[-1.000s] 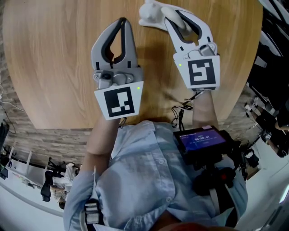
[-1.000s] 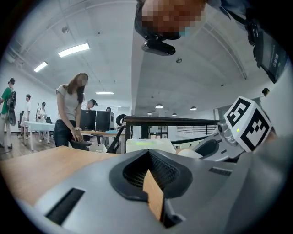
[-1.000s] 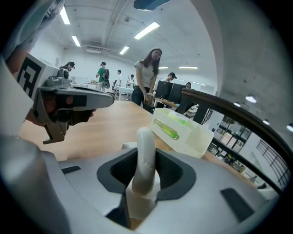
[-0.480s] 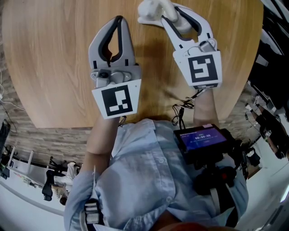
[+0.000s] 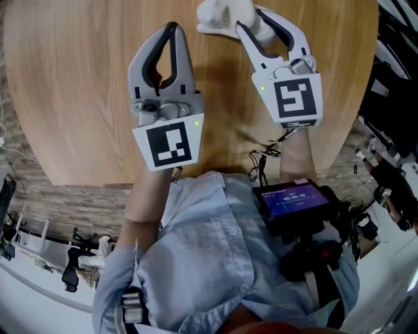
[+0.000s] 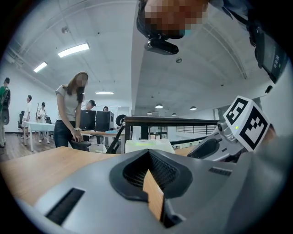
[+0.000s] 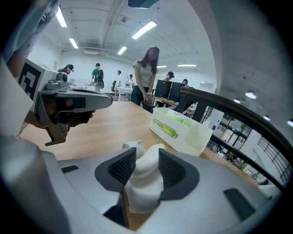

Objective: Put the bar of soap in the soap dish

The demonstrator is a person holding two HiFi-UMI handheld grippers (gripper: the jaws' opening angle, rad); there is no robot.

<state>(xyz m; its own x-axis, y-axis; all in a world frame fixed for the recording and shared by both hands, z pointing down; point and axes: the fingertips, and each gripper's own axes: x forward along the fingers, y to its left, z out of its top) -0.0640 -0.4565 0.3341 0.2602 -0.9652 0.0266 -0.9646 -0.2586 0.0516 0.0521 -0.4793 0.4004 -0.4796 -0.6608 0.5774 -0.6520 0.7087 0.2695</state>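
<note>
A white, lumpy moulded piece (image 5: pixel 219 14) stands on the wooden table (image 5: pixel 78 78) at the far edge of the head view; whether it is soap or dish I cannot tell. My right gripper (image 5: pixel 251 16) reaches around it, tilted downward. In the right gripper view the piece (image 7: pixel 145 183) rises between the two ribbed pads (image 7: pixel 122 167), jaws spread wide and open, with a small eared nub (image 7: pixel 130 146) behind. My left gripper (image 5: pixel 171 27) hovers level to the left, shut with nothing in it, its tips meeting (image 6: pixel 147 153).
A translucent white box (image 7: pixel 181 128) holding something green sits farther along the table; it also shows in the left gripper view, as a pale box (image 6: pixel 149 146). People stand at desks in the background. The table's rounded edge (image 5: pixel 98 179) runs close to my body.
The right gripper's jaws have spread wider around the white piece. The left gripper has stayed where it was.
</note>
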